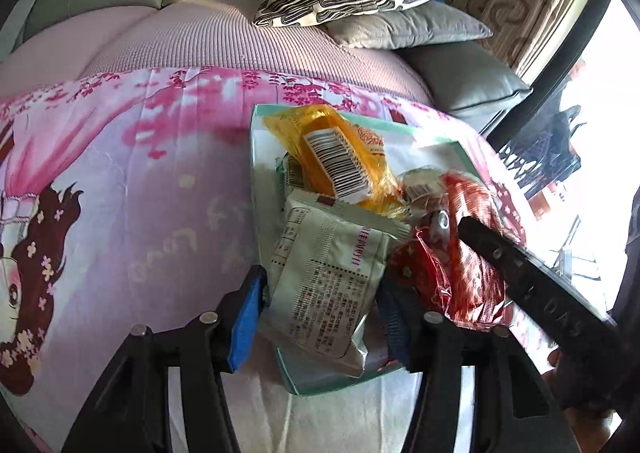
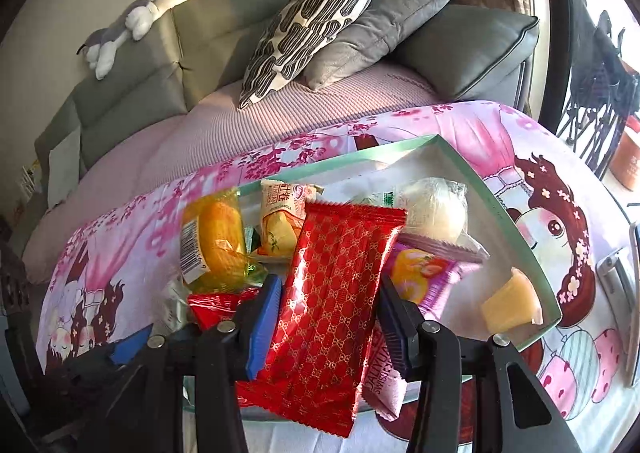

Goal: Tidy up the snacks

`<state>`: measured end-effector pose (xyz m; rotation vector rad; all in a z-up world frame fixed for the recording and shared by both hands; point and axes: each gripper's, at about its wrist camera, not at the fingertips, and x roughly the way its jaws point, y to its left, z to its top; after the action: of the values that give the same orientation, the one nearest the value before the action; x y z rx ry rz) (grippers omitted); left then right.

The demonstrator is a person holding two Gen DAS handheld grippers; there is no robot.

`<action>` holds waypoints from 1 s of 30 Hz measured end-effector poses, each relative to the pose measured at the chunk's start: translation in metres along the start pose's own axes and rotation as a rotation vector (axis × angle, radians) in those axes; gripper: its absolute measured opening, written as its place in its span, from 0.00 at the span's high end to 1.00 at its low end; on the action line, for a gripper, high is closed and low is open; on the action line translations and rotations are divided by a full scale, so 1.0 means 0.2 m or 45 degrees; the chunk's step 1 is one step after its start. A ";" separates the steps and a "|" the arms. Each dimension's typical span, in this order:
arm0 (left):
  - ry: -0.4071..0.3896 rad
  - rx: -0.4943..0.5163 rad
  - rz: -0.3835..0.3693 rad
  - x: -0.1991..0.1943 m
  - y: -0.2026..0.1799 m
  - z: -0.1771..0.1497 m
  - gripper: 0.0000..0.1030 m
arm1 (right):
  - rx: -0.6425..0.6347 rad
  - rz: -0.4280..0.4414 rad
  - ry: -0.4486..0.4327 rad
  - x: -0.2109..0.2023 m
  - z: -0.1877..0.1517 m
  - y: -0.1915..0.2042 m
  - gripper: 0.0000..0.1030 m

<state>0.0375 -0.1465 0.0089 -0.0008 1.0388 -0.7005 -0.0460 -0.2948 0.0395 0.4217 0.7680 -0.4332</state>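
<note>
Here the left gripper (image 1: 320, 317) is clamping a pale green packet (image 1: 332, 285) between its blue pads (image 1: 244, 321), holding it over the near edge of the mint tray (image 1: 320, 383). The right gripper (image 2: 330, 319) is gripping a red packet (image 2: 332, 293) above the same tray. A yellow snack (image 2: 218, 241) and a white bun (image 2: 434, 209) are lying in the tray, which is sitting on a pink cloth (image 1: 120, 181).

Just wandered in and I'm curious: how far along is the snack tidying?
Mostly done, it seems: several snacks already lie in the green tray. In hand: the left gripper holds a pale packet, the right gripper a red packet, both over the tray. Left: setting those down.
</note>
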 end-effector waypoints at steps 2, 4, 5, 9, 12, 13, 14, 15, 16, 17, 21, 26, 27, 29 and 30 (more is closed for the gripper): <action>0.005 0.001 0.000 0.00 0.00 0.00 0.40 | 0.000 -0.002 -0.009 -0.01 0.00 -0.01 0.51; 0.010 -0.007 -0.006 -0.01 0.00 0.00 0.36 | 0.006 0.009 -0.008 -0.02 0.00 -0.02 0.50; 0.013 -0.013 -0.009 -0.01 0.00 -0.01 0.36 | 0.006 0.009 -0.005 -0.02 0.00 -0.02 0.50; 0.001 -0.027 -0.012 -0.06 0.00 -0.02 0.28 | -0.028 -0.019 0.002 -0.07 0.00 -0.02 0.49; -0.009 -0.053 0.012 -0.10 0.02 -0.05 0.23 | -0.031 -0.035 0.026 -0.10 -0.04 -0.02 0.45; -0.008 -0.061 0.022 -0.11 0.04 -0.05 0.23 | -0.033 -0.040 0.036 -0.11 -0.06 -0.02 0.44; -0.009 -0.073 0.045 -0.13 0.05 -0.06 0.22 | -0.036 -0.044 0.049 -0.11 -0.08 -0.02 0.44; -0.016 -0.082 0.079 -0.14 0.07 -0.07 0.22 | -0.042 -0.051 0.070 -0.11 -0.10 -0.02 0.44; -0.027 -0.085 0.116 -0.16 0.08 -0.08 0.22 | -0.048 -0.055 0.080 -0.12 -0.12 -0.02 0.43; -0.032 -0.086 0.142 -0.17 0.09 -0.09 0.21 | -0.049 -0.056 0.080 -0.13 -0.13 -0.02 0.43; -0.058 -0.109 0.247 -0.21 0.15 -0.15 0.04 | -0.045 -0.046 0.091 -0.17 -0.19 -0.01 0.30; -0.049 -0.112 0.330 -0.24 0.20 -0.22 0.03 | -0.087 -0.030 0.117 -0.18 -0.27 0.04 0.17; -0.048 -0.105 0.342 -0.25 0.20 -0.23 0.03 | -0.099 -0.032 0.120 -0.18 -0.28 0.05 0.16; -0.050 -0.093 0.363 -0.26 0.20 -0.25 0.03 | -0.114 -0.030 0.121 -0.19 -0.30 0.07 0.12; -0.047 -0.087 0.388 -0.27 0.21 -0.27 0.03 | -0.122 -0.028 0.123 -0.19 -0.31 0.08 0.09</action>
<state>0.0005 -0.0688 0.0097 0.0835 1.0007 -0.3872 -0.0976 -0.2416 0.0298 0.3470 0.8837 -0.3970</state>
